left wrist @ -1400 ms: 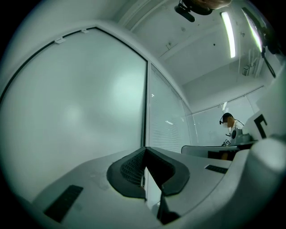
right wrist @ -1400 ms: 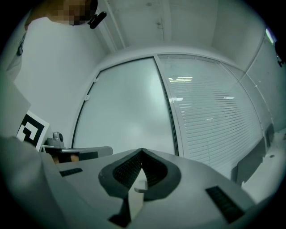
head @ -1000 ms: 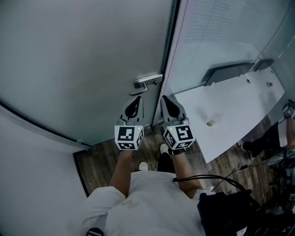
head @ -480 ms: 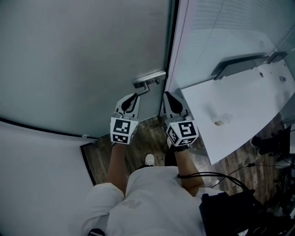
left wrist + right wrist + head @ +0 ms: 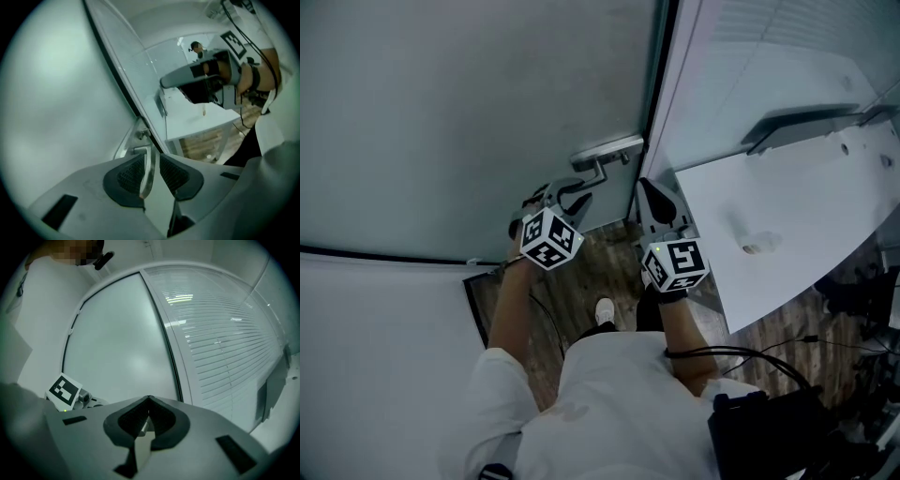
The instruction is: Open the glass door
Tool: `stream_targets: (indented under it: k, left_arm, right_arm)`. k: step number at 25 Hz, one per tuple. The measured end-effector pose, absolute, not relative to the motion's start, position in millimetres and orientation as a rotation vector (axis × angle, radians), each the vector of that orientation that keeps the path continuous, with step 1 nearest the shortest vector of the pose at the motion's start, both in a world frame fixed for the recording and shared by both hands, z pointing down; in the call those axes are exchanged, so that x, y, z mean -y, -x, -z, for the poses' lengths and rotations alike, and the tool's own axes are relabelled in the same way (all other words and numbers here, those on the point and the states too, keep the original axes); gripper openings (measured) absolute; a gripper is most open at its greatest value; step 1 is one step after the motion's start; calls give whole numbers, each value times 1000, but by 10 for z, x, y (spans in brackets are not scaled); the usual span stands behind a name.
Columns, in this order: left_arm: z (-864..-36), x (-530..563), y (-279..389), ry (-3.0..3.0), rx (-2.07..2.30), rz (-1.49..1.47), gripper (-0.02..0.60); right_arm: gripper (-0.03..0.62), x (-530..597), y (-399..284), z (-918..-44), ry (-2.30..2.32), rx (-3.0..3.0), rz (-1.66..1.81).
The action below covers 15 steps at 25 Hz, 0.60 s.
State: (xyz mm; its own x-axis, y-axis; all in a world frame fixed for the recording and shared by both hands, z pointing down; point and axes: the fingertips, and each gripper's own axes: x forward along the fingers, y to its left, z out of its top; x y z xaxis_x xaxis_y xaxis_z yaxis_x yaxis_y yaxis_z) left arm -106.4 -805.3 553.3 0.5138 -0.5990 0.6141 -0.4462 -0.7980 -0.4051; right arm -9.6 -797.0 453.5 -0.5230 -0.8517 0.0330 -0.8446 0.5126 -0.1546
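Glass door [image 5: 469, 112] sits shut against the frame. Left gripper [image 5: 151, 157] jaws have just been opening and stand apart around the handle [image 5: 148, 171], likely ready to grip the lever. Right gripper [image 5: 149, 414] is closed and empty, held aside

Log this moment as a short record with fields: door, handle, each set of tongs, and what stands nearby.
door: glass door, frosted, looks shut against its frame
handle: door handle, a metal lever at the door's right edge
left tongs: left tongs open, jaws just been opening; the lever lies between the pads, close to one, not clamped
right tongs: right tongs shut, nothing held, facing the door
nearby: white table to the right of the door; wood floor below
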Motion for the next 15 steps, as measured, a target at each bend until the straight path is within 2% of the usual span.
stream_targets:
  k: [15]
  left_arm:
    - [-5855,8024,1354,2502,-694,1562,75]
  right_arm:
    - [2,7928,-25,-4578,1548,-2684,241]
